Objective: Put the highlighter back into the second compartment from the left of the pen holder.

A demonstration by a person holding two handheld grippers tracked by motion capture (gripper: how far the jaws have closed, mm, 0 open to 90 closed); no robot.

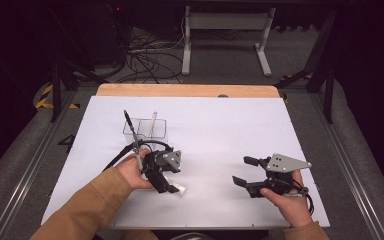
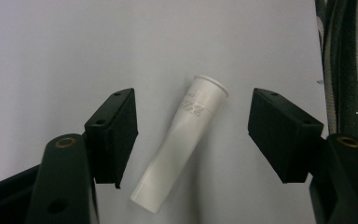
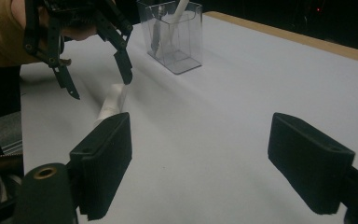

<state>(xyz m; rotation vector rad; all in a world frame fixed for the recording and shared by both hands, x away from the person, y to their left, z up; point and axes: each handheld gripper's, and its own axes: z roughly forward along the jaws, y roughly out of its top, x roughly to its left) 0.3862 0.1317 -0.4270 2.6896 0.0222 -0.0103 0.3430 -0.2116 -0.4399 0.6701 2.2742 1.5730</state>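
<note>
A white plastic tube (image 2: pixel 182 144) lies flat on the white table sheet (image 1: pixel 215 130). My left gripper (image 2: pixel 193 126) points down over it, jaws apart on either side of the tube without touching it. From above, the left gripper (image 1: pixel 171 188) sits at the front left with the tube (image 1: pixel 179 189) just under its tips. The right gripper view also catches the left gripper (image 3: pixel 101 87) hovering over the tube (image 3: pixel 112 105). My right gripper (image 1: pixel 241 170) rests at the front right, open with nothing between its jaws, and its pads (image 3: pixel 107 154) frame bare sheet.
A clear plastic holder (image 1: pixel 145 129) stands behind the left hand with a dark pen and a white tube upright in it, and is also seen as the holder (image 3: pixel 177 37). A wooden edge (image 1: pixel 185 90) borders the table's far side. Cables and a desk frame lie beyond.
</note>
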